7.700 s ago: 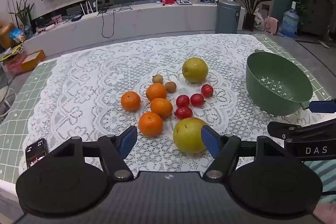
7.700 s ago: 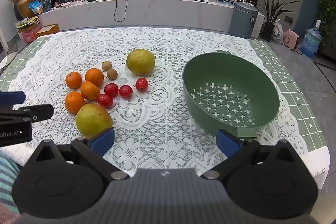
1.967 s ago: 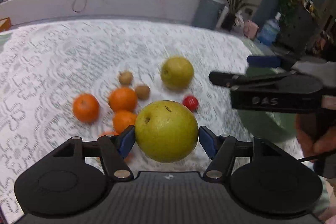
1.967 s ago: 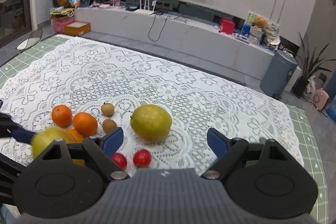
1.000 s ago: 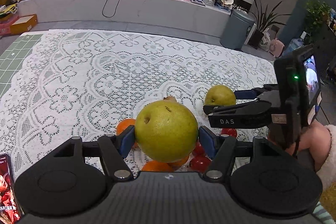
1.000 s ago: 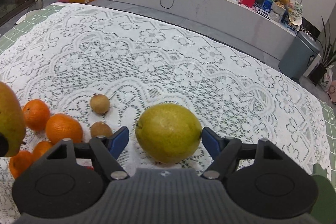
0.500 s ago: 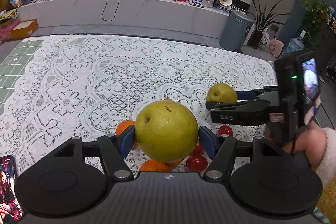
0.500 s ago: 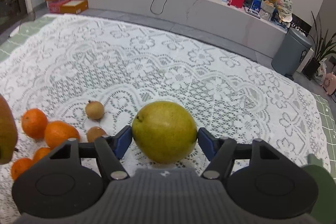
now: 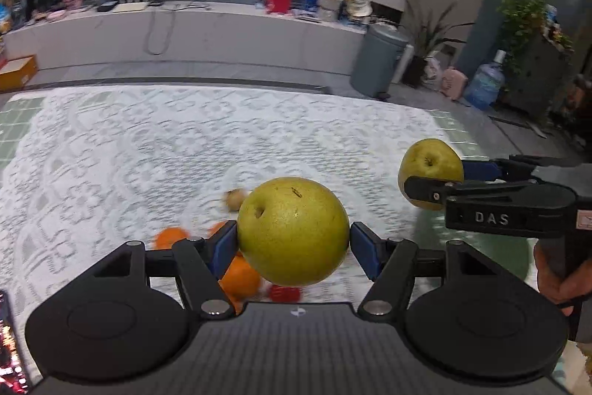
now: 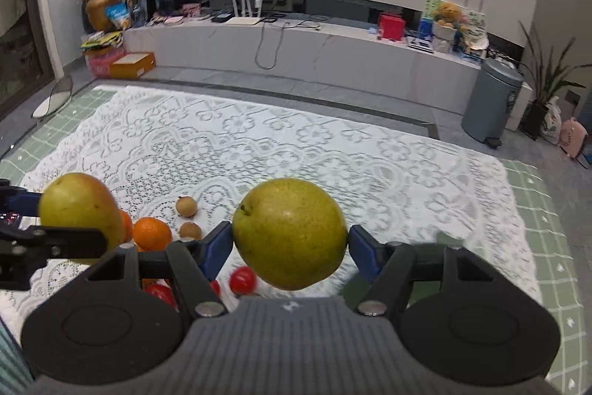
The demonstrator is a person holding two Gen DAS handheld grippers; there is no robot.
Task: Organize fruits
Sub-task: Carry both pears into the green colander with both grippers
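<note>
Now | left gripper clamps pear; right gripper, lettered "DAS", clamps second pear

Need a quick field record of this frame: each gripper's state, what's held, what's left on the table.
left gripper: shut on a large yellow-green pear, lifted off the cloth
right gripper: jaws just closing, now shut on a second pear, also lifted
on the lace tablecloth: oranges, two small brown fruits, red tomatoes
green bowl: only a blurred green edge at lower right, unclear
</note>
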